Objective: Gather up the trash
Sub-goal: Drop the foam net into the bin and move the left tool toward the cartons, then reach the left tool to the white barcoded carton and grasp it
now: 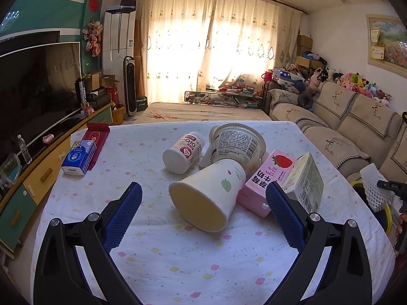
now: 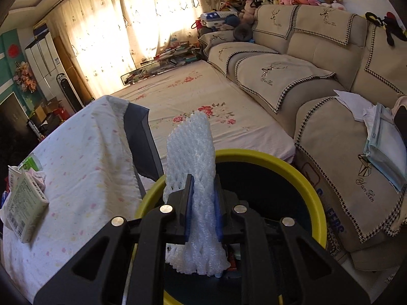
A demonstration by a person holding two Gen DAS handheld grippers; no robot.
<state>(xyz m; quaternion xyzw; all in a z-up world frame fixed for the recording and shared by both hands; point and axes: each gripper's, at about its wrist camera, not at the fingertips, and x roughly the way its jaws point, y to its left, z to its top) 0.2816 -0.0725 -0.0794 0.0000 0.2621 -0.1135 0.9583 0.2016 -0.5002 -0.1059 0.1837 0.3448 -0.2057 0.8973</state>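
Right hand-held gripper (image 2: 203, 198): clenched on white foam net (image 2: 193, 152), held above yellow-rimmed bin (image 2: 292, 170) | Left hand-held gripper (image 1: 203, 195): released, over worktop (image 1: 132, 157) | Paper cup (image 1: 206, 198): on its side at 12 o'clock between open jaws.

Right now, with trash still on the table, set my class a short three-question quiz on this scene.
1. True or false: the right claw is shut on the white foam net.
2. What lies under the foam net? A) yellow-rimmed bin B) sofa C) table
3. Fill in: the left claw stands ____, with the tipped paper cup between its fingers, untouched.

Key: 1 true; 2 A; 3 open
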